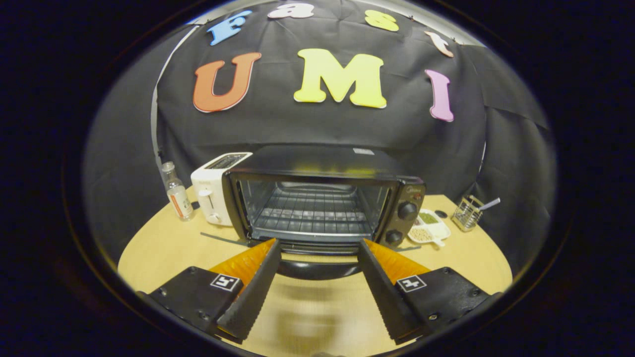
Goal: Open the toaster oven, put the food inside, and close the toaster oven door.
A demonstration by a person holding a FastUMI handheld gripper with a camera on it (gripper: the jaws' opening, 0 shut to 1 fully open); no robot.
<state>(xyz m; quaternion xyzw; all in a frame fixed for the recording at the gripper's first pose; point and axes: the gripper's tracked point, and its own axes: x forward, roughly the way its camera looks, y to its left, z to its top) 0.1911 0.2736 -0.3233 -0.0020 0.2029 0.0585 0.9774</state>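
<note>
The hand-held gripper (317, 243) is held with fingers spread wide and empty, just ahead of the toaster oven (325, 198) on the tabletop (158, 248), door (317, 265) folded down between the fingertips (brand mark above the knobs (407, 210) too small to read).

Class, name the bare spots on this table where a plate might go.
Bare wood lies between the open fingers, short of the oven door, and ahead of the bottle. Crowded: between oven, snack tray and wire basket.
</note>
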